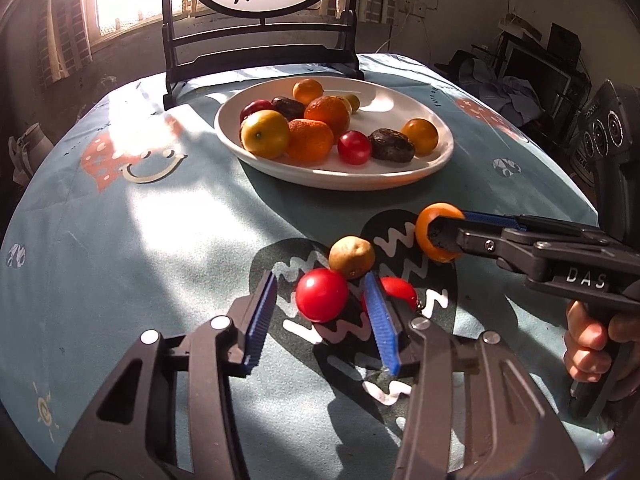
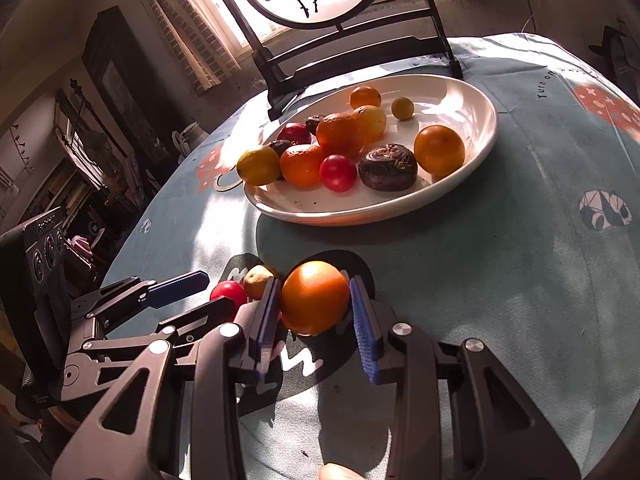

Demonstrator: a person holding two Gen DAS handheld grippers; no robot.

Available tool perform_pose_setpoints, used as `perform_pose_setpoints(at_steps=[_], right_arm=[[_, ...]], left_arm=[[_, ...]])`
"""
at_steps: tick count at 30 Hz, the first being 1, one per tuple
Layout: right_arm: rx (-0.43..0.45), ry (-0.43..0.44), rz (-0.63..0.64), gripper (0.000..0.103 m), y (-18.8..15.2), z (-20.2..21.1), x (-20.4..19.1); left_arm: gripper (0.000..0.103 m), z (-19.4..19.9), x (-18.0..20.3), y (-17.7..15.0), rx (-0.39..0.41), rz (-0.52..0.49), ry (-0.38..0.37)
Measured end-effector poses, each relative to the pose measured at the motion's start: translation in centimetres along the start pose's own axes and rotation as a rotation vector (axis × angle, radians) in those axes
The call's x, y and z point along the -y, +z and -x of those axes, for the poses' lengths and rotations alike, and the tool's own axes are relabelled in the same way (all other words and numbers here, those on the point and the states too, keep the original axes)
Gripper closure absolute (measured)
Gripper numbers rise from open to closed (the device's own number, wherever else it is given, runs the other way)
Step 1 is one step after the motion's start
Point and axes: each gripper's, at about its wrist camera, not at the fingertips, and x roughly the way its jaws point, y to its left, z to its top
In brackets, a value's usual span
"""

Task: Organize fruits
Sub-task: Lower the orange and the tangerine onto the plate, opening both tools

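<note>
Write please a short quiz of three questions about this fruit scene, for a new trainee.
1. True or false: the right gripper has its jaws shut on the orange fruit.
2. Which fruit lies between the open jaws of the left gripper? A) red tomato B) dark wrinkled fruit C) lemon
3. Fill in: most of the fruit already lies on the white ____.

Key: 1 true. 2 A, the red tomato, with a brownish fruit just beyond it on the tablecloth. 3 plate.
</note>
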Motion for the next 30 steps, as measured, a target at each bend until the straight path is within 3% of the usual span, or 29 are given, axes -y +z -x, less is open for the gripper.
perform_pose_setpoints(at_steps=[3,13,16,19,24,30], right_arm=[[-0.002,-0.004,0.0,0.067,0.0,-0.1,0.0],[-0.001,-0.012,0.011,0.067,0.0,-0.1,-0.2],[0.006,-0.017,0.015,0.067,0.1,0.0,-0.2],[0.018,-0.019,0.024,0.067,0.1,0.3,-0.3],[0.076,-0.026,0.051,0.067,0.7,1.1,-0.5],[0.204,-0.106,0.047,0.067,4.4,1.1,0.9]], left_arm=[[0.072,-0.3,-0.4,0.0,-0.016,0.017,-0.03],[0.074,-1.0,-0.1,-0.3,-0.032,-0.015,0.017],[0.074,-1.6,-0.1,-0.4,-0.067,-0.004,-0.01],[0.075,-1.2,0.3,-0.5,-0.048,-0.024,0.015],[0.075,0.9,-0.4,0.5,0.032,0.035,-0.027],[0.075,1.0,-0.4,5.4,0.094,0.044,-0.027]])
